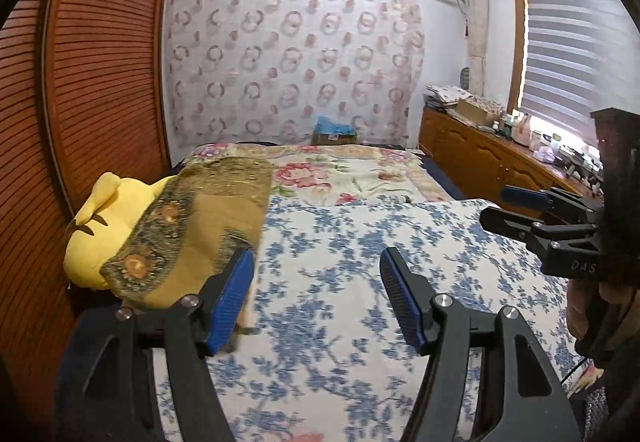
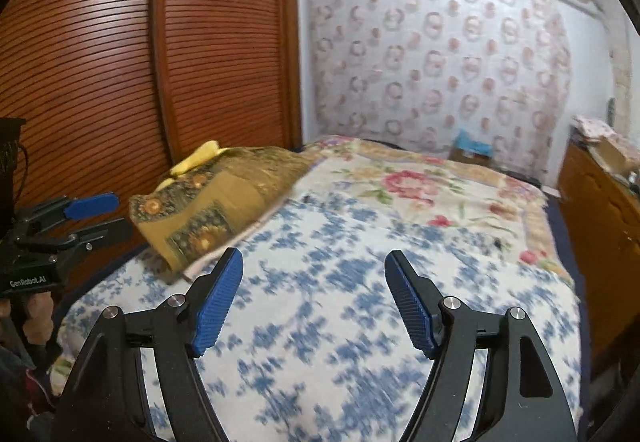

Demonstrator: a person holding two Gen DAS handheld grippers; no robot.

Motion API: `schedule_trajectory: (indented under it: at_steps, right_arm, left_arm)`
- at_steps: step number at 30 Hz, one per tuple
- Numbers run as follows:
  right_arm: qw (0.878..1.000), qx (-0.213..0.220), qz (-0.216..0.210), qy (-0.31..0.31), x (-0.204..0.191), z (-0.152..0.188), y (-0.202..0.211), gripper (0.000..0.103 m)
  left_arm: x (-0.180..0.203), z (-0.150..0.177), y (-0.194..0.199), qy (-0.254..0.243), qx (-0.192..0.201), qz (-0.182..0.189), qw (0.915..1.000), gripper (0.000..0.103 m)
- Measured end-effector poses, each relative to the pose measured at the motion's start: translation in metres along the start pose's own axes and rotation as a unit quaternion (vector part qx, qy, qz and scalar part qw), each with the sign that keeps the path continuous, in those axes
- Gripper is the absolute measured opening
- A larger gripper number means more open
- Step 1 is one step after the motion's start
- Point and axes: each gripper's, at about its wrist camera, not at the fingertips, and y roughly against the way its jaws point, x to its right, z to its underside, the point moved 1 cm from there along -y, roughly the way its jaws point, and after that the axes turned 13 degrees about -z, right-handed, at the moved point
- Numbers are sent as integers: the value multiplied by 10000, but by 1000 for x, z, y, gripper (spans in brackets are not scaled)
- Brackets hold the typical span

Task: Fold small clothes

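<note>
A folded mustard cloth (image 1: 200, 226) with a dark flowered border lies at the left edge of the bed, draped over a yellow plush toy (image 1: 100, 226). My left gripper (image 1: 318, 294) hovers open over the blue-flowered bedspread (image 1: 360, 242), its left pad (image 1: 232, 298) just in front of the cloth's near corner, nothing between the pads. The right wrist view shows the same cloth (image 2: 216, 202) ahead and to the left. My right gripper (image 2: 314, 294) is open and empty above the bedspread (image 2: 340, 322). Each gripper shows in the other's view: right gripper (image 1: 494, 207), left gripper (image 2: 114, 214).
Slatted wooden wardrobe doors (image 1: 100, 62) run along the bed's left side. A wooden dresser (image 1: 480, 158) with clutter stands on the right under a window blind. A pink-flowered quilt (image 2: 420, 186) covers the far half of the bed, before a patterned curtain (image 1: 288, 62).
</note>
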Motion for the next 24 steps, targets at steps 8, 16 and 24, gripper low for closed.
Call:
schedule_trajectory:
  at_steps: [8,16,24]
  right_arm:
    - [9980,180,499,-351,13,25,50,75]
    - [9919,526,1047,-496,16,31,100,76]
    - [9863,782,1330,-584,19,31,130,76]
  left_arm:
    - [37,0,16,-135,55,119,9998,66]
    - [55,-15,39,-159,262,127,9995,66]
    - [57,-24,51,-97,346,111,9993,66]
